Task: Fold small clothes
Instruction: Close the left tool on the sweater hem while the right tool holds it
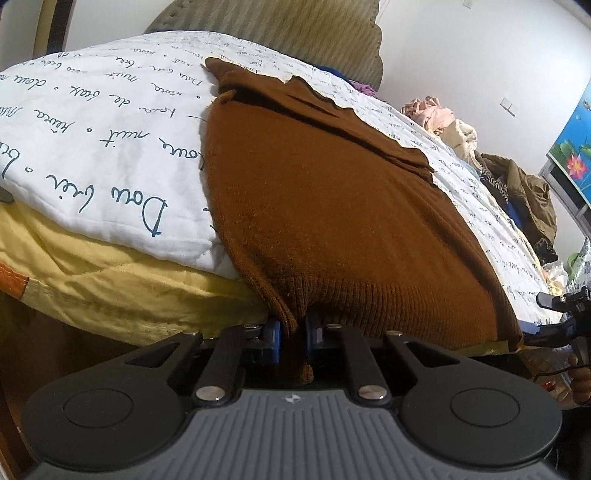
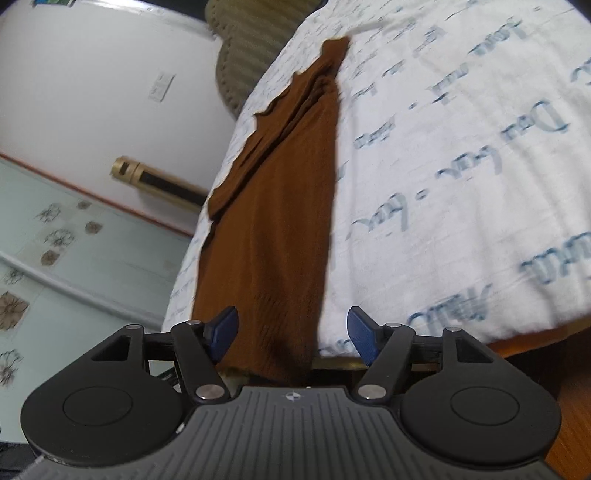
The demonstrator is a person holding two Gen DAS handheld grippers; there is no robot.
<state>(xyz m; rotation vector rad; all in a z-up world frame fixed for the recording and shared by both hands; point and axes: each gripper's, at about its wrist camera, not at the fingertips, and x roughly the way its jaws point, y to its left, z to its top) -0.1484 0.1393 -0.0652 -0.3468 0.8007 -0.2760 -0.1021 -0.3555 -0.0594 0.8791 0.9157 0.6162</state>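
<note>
A brown knitted sweater [image 1: 332, 206] lies spread on a white quilt with blue script [image 1: 110, 122], its ribbed hem hanging over the bed's near edge. My left gripper [image 1: 293, 334] is shut on the hem near its left corner, blue pads pinching a fold of knit. In the right wrist view the sweater [image 2: 273, 221] runs away from me along the quilt [image 2: 461, 147]. My right gripper [image 2: 291, 330] is open, its blue pads [image 2: 360, 332] standing either side of the hem without touching it. The right gripper also shows at the far right of the left wrist view [image 1: 554, 314].
A yellow blanket [image 1: 92, 273] lies under the quilt. A padded olive headboard [image 1: 277, 22] stands behind. A pile of clothes [image 1: 480, 147] sits at the bed's far right. A wall with tiles and a gold fitting [image 2: 159, 181] is on the left.
</note>
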